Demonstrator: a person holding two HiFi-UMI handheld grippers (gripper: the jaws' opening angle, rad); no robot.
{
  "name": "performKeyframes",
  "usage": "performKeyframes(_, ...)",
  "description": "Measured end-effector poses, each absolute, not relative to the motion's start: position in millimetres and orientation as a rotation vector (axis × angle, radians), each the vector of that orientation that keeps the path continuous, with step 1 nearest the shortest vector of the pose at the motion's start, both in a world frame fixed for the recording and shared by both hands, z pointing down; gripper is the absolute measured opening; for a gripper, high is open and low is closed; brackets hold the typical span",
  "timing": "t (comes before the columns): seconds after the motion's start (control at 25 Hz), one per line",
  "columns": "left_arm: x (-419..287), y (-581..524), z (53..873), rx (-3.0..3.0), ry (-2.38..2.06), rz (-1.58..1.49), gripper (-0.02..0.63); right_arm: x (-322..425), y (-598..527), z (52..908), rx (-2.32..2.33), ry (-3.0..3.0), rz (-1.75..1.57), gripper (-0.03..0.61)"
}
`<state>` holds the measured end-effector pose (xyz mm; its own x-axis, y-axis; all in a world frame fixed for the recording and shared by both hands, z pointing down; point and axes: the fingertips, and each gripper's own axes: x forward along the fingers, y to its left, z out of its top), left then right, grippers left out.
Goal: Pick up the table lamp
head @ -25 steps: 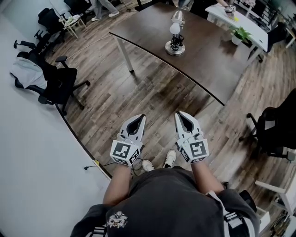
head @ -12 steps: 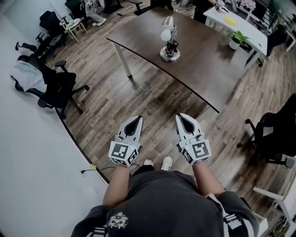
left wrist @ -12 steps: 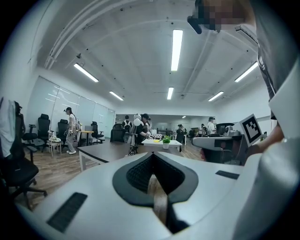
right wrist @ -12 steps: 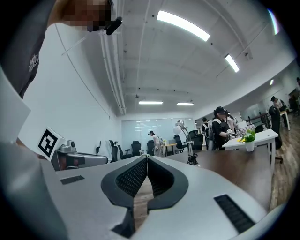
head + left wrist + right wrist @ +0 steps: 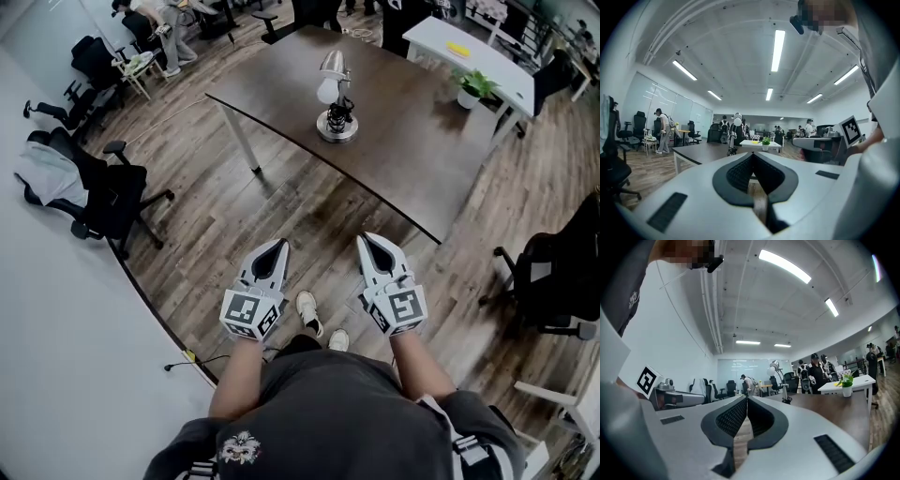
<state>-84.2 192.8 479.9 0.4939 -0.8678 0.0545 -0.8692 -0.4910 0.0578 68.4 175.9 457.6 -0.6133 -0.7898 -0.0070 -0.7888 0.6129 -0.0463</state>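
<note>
Lamp (image 5: 334, 101) stands upright on the dark table (image 5: 422, 131), near its front edge. Left gripper (image 5: 278, 246) and right gripper (image 5: 367, 240) are level, side by side over the wood floor (image 5: 309, 206), well short of the table. All jaws pressed together; the 2 grippers hold nothing.

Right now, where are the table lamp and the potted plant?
table lamp (image 5: 337, 129), head view, on its round base.
potted plant (image 5: 475, 82), head view, on its green leaves.

Wood floor (image 5: 281, 216), dark table (image 5: 412, 141), office chairs (image 5: 114, 195)
</note>
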Motion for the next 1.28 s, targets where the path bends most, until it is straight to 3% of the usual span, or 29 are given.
performKeyframes(0.72,-120.3,48.4,475.9,2.734,-1.372,-0.018,0.008,33.6,50.6,451.4,-1.551,2.755,-0.049,0.026)
performKeyframes(1.28,-121.1,6.1,478.1,2.789,-1.243,-0.061,0.008,37.1,22.0,459.7,-1.707,2.704,-0.078,0.026)
